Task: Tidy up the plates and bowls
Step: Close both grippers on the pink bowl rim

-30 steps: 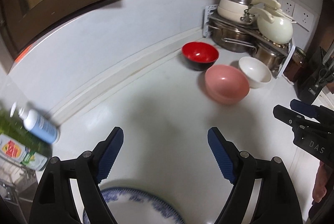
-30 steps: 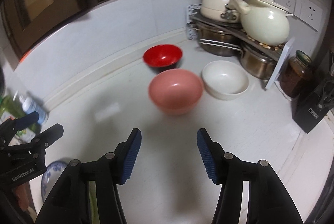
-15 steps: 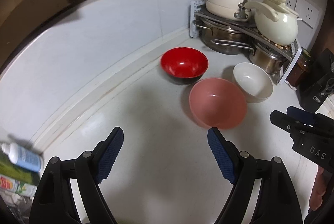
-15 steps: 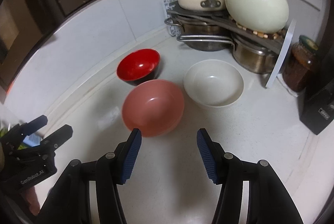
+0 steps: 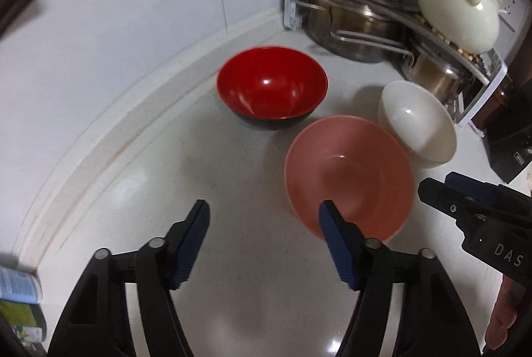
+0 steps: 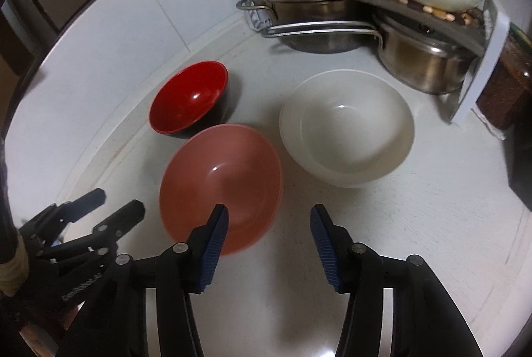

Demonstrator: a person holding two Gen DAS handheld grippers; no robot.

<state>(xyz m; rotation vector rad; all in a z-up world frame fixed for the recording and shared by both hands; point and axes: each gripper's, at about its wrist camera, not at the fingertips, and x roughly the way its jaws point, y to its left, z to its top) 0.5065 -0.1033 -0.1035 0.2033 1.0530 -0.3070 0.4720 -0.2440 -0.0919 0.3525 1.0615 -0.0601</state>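
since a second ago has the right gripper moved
Yes. The right gripper has come forward toward the pot rack in the corner; the pink bowl and white bowl now sit far nearer its fingers.

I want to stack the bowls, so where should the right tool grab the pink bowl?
Pinch the near rim of the pink bowl, one finger inside and one outside, coming from the front. It sits upright and too wide to span; the right tool is open and nearest that edge.

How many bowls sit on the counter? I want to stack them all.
3: the red bowl nearest the wall, the pink bowl in front of it, the white bowl beside the pot rack. None seems hidden.
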